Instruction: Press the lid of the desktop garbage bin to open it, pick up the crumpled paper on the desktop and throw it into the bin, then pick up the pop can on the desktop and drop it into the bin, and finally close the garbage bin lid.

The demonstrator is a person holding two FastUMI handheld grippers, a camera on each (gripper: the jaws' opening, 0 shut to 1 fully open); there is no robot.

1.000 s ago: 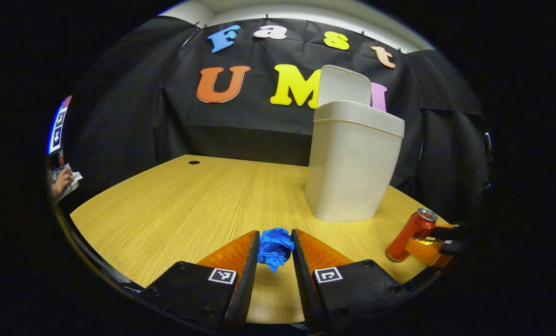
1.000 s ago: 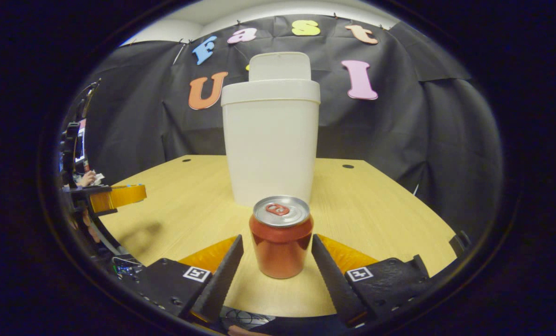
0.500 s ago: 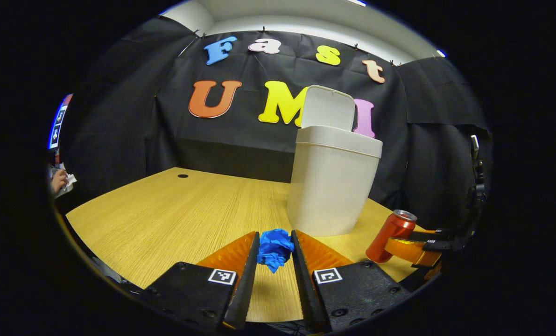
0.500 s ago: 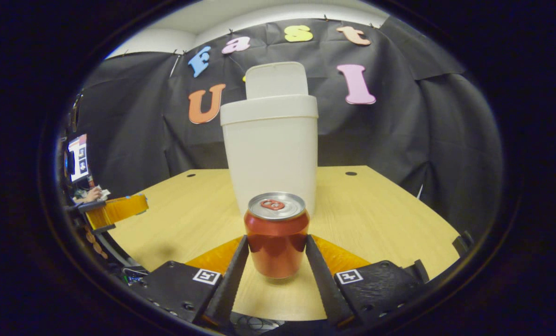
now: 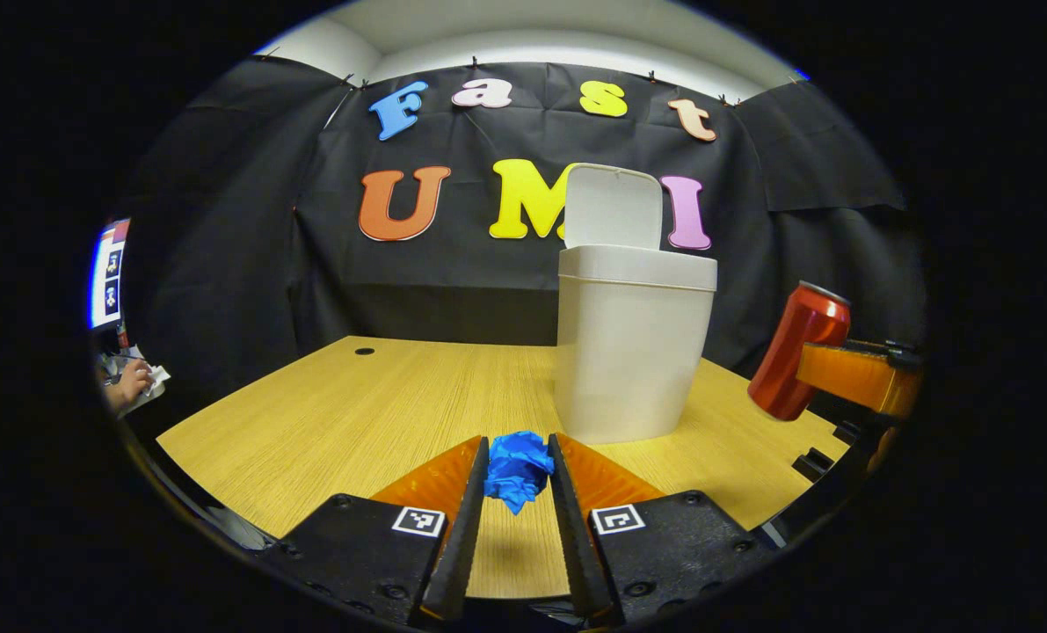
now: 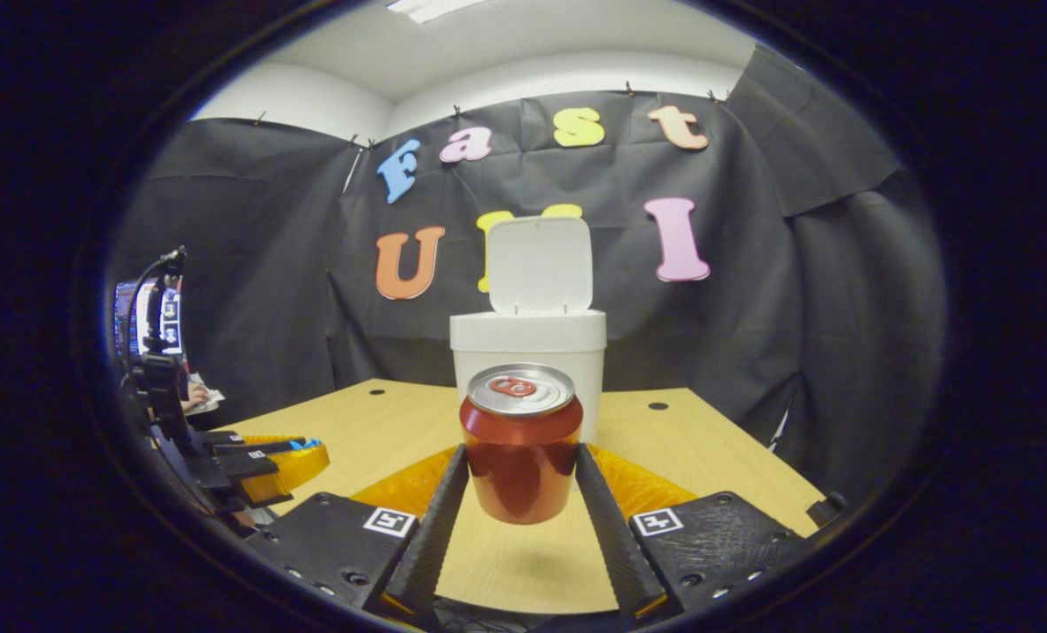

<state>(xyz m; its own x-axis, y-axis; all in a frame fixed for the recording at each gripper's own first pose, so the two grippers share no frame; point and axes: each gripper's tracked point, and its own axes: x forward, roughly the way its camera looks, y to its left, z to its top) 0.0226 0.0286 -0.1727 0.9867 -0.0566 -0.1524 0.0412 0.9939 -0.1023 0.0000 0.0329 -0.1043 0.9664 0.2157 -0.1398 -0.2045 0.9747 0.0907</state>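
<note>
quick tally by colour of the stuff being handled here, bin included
white: 1, the garbage bin with its lid up
blue: 1, the crumpled paper in the left gripper
red: 1, the pop can in the right gripper
total: 3

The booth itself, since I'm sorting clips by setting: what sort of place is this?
Likely a staged recording booth in an office-like room, not a home. Black cloth drapes the walls, a white ceiling shows above it, and a wooden desk holds only a small white garbage bin with its lid up.
</note>
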